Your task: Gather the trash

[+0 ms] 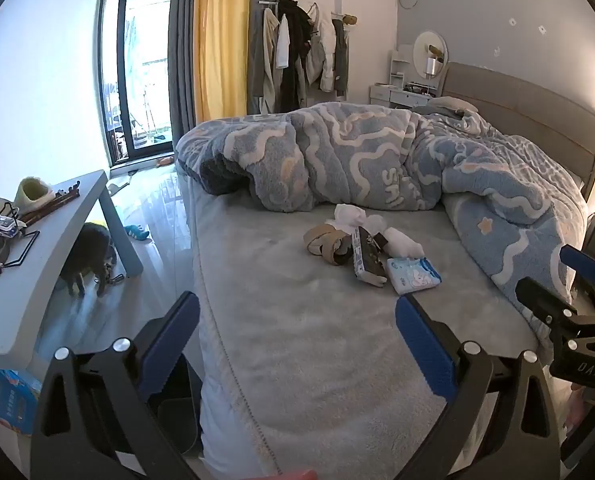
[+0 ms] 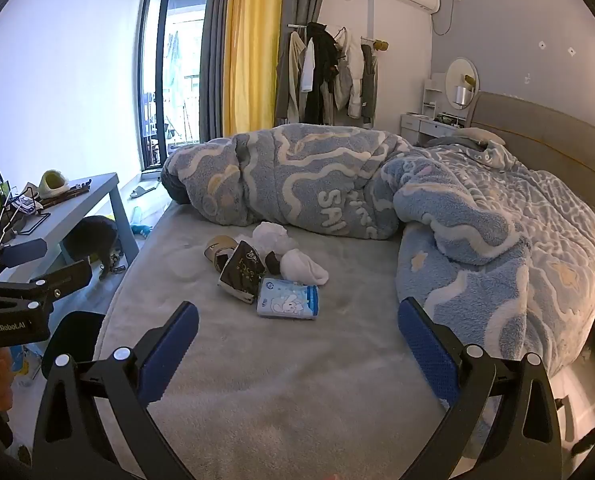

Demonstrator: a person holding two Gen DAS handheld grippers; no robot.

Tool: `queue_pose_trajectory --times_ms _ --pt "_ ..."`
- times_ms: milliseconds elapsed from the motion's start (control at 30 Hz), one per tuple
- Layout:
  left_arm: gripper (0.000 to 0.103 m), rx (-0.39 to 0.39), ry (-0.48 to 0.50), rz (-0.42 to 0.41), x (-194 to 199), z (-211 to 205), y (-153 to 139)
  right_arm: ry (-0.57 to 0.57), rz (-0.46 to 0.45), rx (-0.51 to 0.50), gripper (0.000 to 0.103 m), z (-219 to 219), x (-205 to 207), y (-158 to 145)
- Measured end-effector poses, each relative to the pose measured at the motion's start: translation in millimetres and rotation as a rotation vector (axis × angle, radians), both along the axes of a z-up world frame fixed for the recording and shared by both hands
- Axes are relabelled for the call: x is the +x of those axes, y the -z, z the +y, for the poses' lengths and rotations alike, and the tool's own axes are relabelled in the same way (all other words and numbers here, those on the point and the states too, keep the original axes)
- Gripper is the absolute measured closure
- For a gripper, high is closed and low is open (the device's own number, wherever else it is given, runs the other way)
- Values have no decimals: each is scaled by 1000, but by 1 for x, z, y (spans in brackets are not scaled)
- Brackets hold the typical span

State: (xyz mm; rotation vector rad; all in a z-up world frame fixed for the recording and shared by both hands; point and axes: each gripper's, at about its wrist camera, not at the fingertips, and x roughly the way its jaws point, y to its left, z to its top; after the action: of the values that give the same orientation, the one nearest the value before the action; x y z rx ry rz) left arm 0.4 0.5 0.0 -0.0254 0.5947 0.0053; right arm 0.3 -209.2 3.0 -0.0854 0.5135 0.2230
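A small heap of trash lies on the grey bed sheet (image 1: 297, 340): crumpled white tissues (image 1: 351, 214), a brown tape roll (image 1: 325, 244), a dark snack packet (image 1: 365, 260) and a blue tissue pack (image 1: 413, 276). The same heap shows in the right wrist view: tissues (image 2: 301, 266), dark packet (image 2: 243, 272), blue pack (image 2: 287, 300), tape roll (image 2: 219, 248). My left gripper (image 1: 297, 336) is open and empty, short of the heap. My right gripper (image 2: 297, 340) is open and empty, also short of it. The right gripper also shows at the right edge of the left wrist view (image 1: 569, 300).
A rumpled blue patterned duvet (image 1: 357, 160) covers the far and right part of the bed. A grey side table (image 1: 37, 248) with clutter stands left, a grey cat (image 1: 91, 256) under it. A dark bin (image 2: 73, 340) stands by the bed's left edge.
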Motion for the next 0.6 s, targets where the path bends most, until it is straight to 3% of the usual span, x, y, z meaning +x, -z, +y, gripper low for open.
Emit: queue_pose_trajectory --times_ms 600 --pt "3 -2 2 1 0 0 0 0 -2 -8 2 0 0 -1"
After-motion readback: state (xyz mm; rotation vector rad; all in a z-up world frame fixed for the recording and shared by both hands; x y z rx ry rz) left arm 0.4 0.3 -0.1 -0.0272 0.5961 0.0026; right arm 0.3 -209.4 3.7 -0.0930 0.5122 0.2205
